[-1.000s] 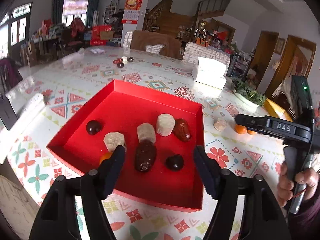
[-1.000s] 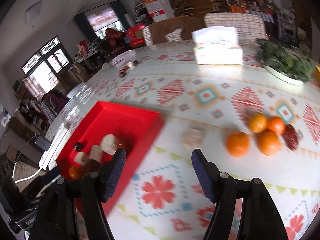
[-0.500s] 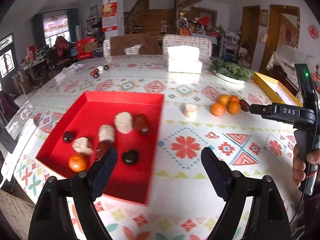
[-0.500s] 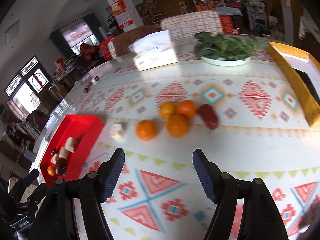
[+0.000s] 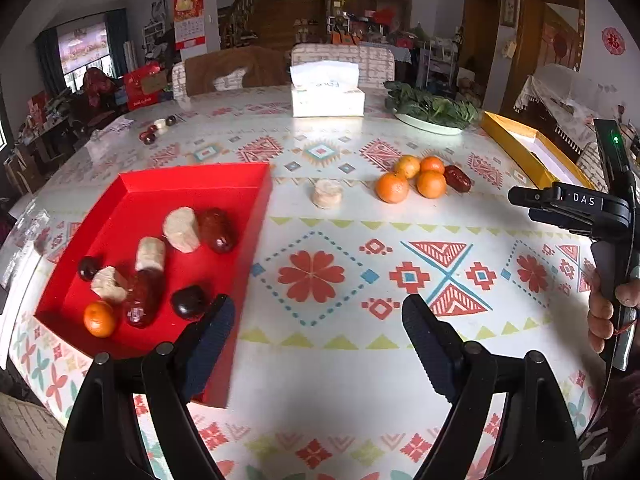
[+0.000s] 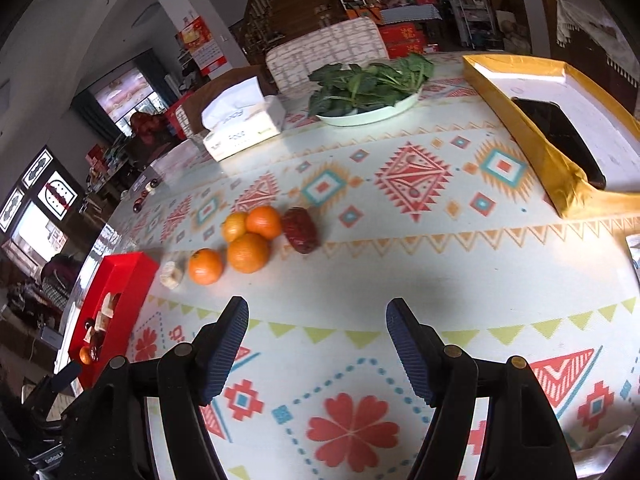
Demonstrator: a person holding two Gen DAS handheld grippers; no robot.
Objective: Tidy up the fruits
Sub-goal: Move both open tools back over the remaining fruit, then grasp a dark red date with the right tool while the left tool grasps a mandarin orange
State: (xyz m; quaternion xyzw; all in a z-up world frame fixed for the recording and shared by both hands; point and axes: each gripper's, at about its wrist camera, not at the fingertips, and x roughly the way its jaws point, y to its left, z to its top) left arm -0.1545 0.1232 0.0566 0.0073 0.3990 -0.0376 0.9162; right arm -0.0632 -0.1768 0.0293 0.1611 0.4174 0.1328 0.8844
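A red tray (image 5: pixel 132 188) lies at the left of the table with several fruits in it: pale chunks, dark red dates, dark round fruits and one small orange (image 5: pixel 99 319). On the patterned cloth beyond it sit a pale chunk (image 5: pixel 327 193), several oranges (image 5: pixel 392 187) and a red date (image 5: pixel 457 178). The same group shows in the right wrist view: oranges (image 6: pixel 247 252), date (image 6: pixel 300 229), chunk (image 6: pixel 172 274), tray (image 6: pixel 120 280). My left gripper (image 5: pixel 316 326) is open and empty beside the tray's right edge. My right gripper (image 6: pixel 318 332) is open and empty, short of the oranges.
A tissue box (image 5: pixel 327 92) and a plate of greens (image 5: pixel 432 110) stand at the back. A yellow box lid (image 6: pixel 552 136) with a black phone in it lies at the right. Small dark fruits (image 5: pixel 154 130) lie far back left.
Both grippers have swung right, away from the tray. The left view now takes in the loose oranges, and the right gripper has turned toward the oranges and the yellow lid.
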